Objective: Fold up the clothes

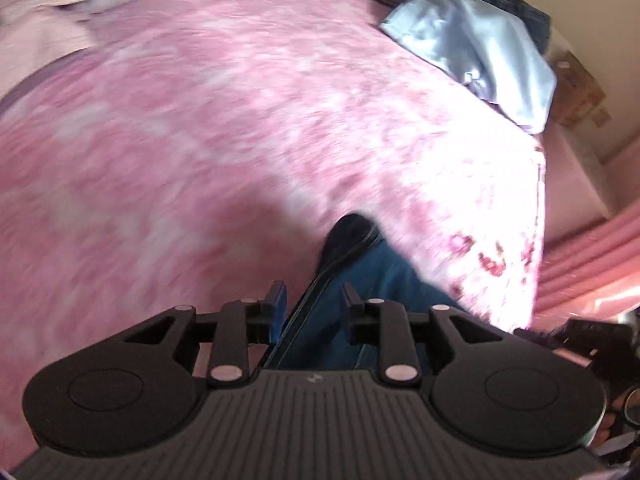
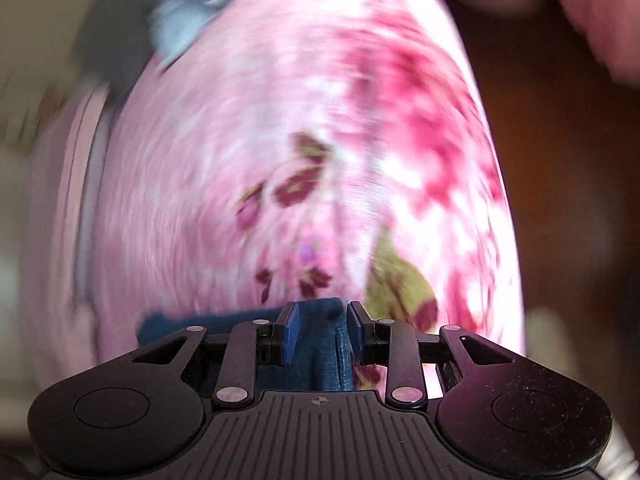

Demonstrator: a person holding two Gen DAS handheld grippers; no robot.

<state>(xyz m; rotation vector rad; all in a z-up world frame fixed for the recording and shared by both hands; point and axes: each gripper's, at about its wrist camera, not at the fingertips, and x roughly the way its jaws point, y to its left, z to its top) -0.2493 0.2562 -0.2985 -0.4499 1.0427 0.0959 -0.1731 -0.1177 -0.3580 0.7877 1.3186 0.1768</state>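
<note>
A bed covered by a pink floral blanket (image 1: 240, 128) is seen in both wrist views, heavily smeared by motion blur. In the left wrist view, the left hand-held gripper (image 1: 314, 300) sits at 6 o'clock, its jaws parted a moderate way. A dark blue garment (image 1: 380, 276) runs up between the jaws toward 12 o'clock and ends in a darker rounded tip; its black-edged border lies close to the blue pad (image 1: 279, 308) on the 9 o'clock side, but whether the pads press on the cloth cannot be told. A pile of pale blue-grey fabric (image 1: 480, 48) is seen at 1 o'clock, at the far corner of the bed, well apart from the garment. Part of a second black device is glimpsed at the 4 o'clock edge. In the right wrist view, the right hand-held gripper (image 2: 322, 328) is likewise at 6 o'clock with its jaws partly open. A bunched fold of the same blue garment (image 2: 320, 344) stands between them and spreads out toward 9 o'clock over the blanket (image 2: 280, 140); a firm grip on it cannot be confirmed. The pale fabric (image 2: 180, 12) is blurred at 11 o'clock.
</note>
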